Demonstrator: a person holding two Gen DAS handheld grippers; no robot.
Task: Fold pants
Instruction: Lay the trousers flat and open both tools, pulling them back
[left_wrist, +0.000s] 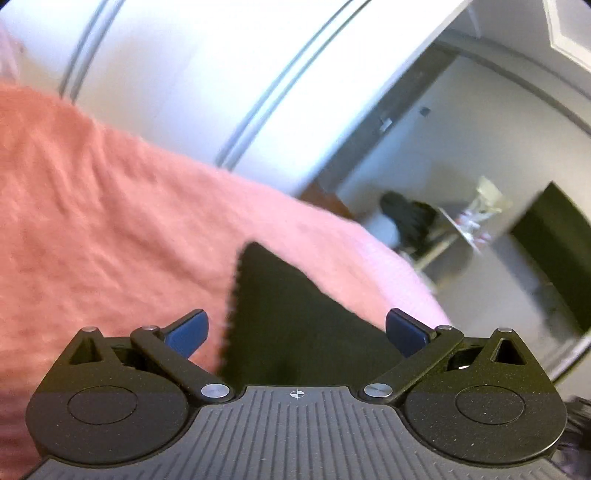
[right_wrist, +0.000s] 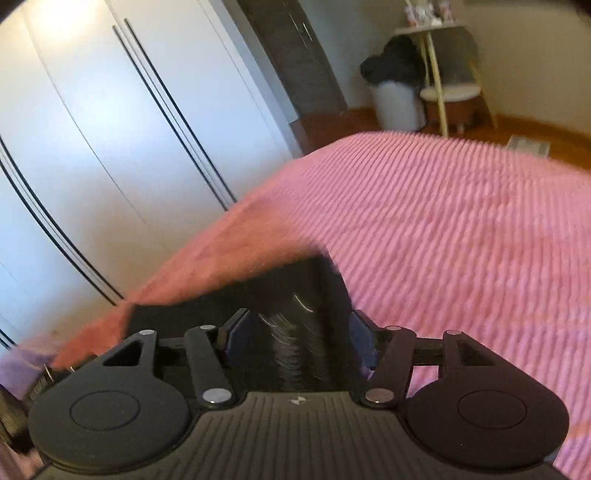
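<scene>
Black pants (left_wrist: 291, 314) lie on a pink ribbed bedspread (left_wrist: 110, 221). In the left wrist view a pointed corner of the pants lies between the blue fingers of my left gripper (left_wrist: 295, 330), which stand wide apart and do not touch the cloth. In the right wrist view the black pants (right_wrist: 306, 325) fill the gap of my right gripper (right_wrist: 299, 339), and its blue fingers stand partly apart on either side of a thick bunch of cloth. The view is blurred, so I cannot tell if they pinch it.
The pink bedspread (right_wrist: 443, 240) covers the bed. White wardrobe doors (right_wrist: 110, 129) stand along its left side. Beyond the bed's far end are a white bin with dark clothes (right_wrist: 397, 85), a small stand (right_wrist: 439, 66) and wooden floor.
</scene>
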